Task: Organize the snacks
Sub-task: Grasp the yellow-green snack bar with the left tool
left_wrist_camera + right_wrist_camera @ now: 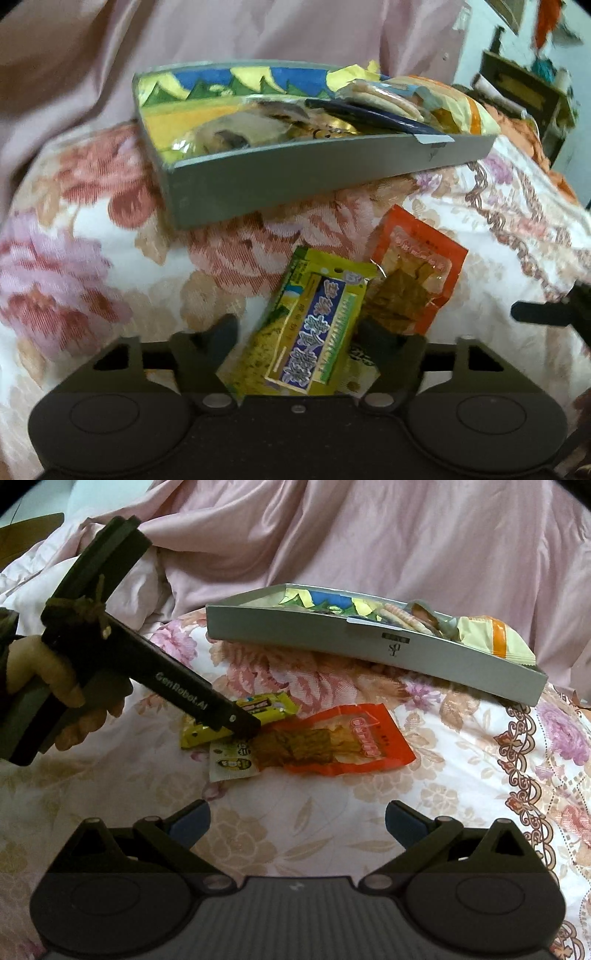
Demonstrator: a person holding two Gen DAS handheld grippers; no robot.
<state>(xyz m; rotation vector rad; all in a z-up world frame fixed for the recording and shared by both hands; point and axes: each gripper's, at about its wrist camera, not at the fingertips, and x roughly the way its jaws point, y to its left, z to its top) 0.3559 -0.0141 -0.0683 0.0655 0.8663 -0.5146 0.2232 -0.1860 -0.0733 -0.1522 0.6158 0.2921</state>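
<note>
Gleaming crinkly yellow packet, flat grey tray, floral quilt

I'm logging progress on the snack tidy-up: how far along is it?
Done: several snack packs already lie in the grey tray. In hand: the left gripper straddles the yellow-green packet on the floral bedspread. Left: that packet, the orange packet and a small white packet. The right gripper is open and empty.
</note>
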